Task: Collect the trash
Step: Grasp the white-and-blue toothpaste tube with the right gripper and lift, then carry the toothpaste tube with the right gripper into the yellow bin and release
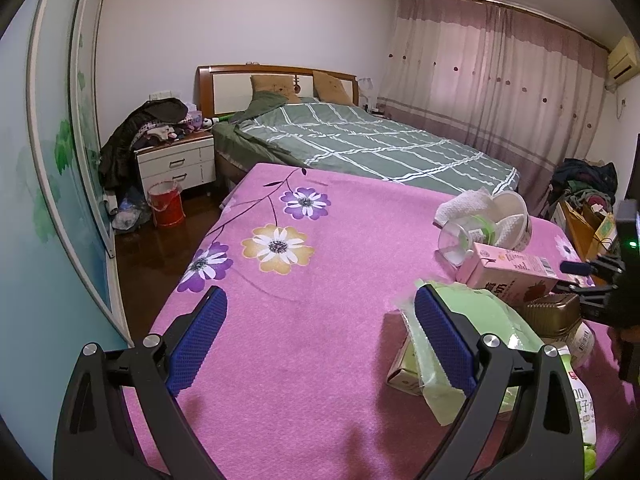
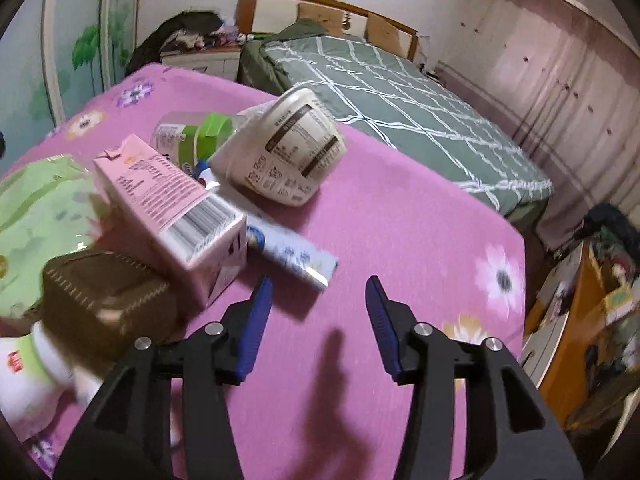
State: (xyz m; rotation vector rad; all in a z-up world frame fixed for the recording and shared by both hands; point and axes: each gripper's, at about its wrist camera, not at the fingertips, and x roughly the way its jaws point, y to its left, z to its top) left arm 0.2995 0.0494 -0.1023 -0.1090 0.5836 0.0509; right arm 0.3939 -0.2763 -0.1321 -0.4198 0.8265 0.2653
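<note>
Both wrist views over pink blanket (image 1: 304, 344)

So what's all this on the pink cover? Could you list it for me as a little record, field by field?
surface: pink flowered blanket
trash pile: pink carton, white tub on its side, clear bottle with green label, blue-white tube, green packet, brown-capped bottle
left gripper: jaws wide open, nothing between them, green packet beside one finger
right gripper: jaws open, empty, near the tube
background: bed with green checked quilt, red bucket on the floor
</note>
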